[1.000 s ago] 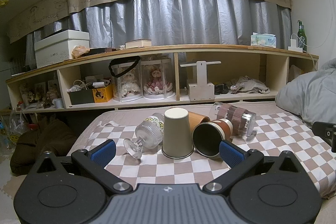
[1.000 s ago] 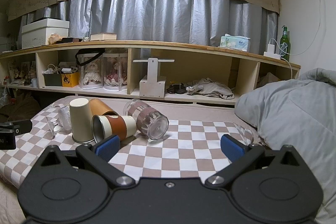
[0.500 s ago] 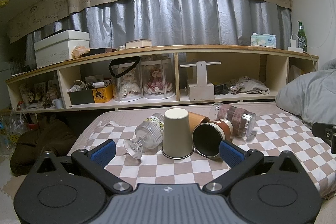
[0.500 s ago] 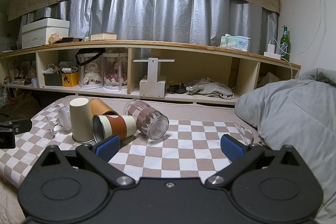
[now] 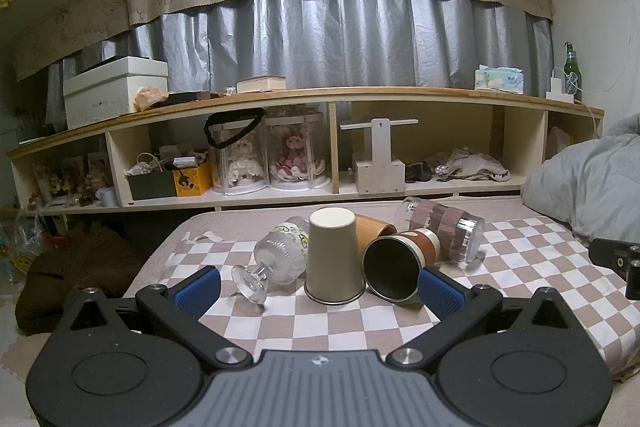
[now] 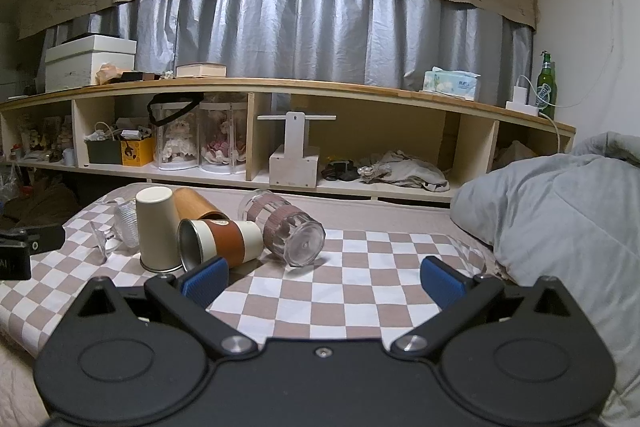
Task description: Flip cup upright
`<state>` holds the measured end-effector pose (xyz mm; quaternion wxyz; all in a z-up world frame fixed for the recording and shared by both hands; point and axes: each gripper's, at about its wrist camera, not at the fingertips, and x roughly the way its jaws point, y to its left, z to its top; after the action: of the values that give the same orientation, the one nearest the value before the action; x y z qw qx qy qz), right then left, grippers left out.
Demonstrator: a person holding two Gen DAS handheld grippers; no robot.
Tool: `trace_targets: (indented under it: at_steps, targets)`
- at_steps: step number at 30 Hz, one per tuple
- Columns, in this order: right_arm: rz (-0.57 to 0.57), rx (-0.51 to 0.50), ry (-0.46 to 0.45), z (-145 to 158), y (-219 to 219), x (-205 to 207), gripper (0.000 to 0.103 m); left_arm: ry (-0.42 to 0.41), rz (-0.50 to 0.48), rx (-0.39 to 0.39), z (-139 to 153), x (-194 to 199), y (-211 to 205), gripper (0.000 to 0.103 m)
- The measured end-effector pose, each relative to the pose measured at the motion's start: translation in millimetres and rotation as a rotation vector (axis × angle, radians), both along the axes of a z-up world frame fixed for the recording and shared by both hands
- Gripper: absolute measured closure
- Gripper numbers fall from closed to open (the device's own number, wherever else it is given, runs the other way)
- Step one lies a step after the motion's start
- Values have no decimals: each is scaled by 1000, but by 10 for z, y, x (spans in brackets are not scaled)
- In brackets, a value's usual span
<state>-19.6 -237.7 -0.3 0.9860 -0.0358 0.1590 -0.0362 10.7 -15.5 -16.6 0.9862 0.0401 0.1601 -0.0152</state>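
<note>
1. Nothing is flipped yet: the beige cup point(image 5: 335, 255) stands mouth-down on the checkered cloth point(image 5: 304, 323), ahead of the left gripper point(image 5: 319, 285) and roughly centred between its fingers.
2. Both grippers are spread wide and hold nothing; the right gripper point(image 6: 323, 279) sits back, with the cups ahead of its left finger.
3. The whole grasp, turn and set-down remains.
4. Crowding it: a glass goblet point(image 5: 276, 259) lying beside the left finger, a brown-sleeved cup point(image 5: 400, 263) on its side, probably touching, an orange cup point(image 5: 374, 227) behind, and a glass tumbler point(image 5: 444, 231) beyond.
</note>
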Motion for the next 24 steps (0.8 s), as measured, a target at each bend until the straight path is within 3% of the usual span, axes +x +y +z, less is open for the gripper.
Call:
trace_targets:
  at_steps: [6, 10, 16, 19, 24]
  targets:
    - [-7, 2, 5, -25, 55, 4, 0, -12, 9, 7, 51, -21, 46, 0]
    - [4, 6, 6, -57, 42, 19, 0, -29, 0, -29, 68, 8, 130, 0]
    - [19, 45, 31, -3, 47, 90, 0, -27, 70, -49, 87, 137, 278, 0]
    - [11, 25, 25, 36, 34, 124, 0, -4, 105, -19, 99, 280, 323, 0]
    - [-17, 34, 17, 158, -18, 303, 0, -48, 137, 42, 137, 536, 403, 0]
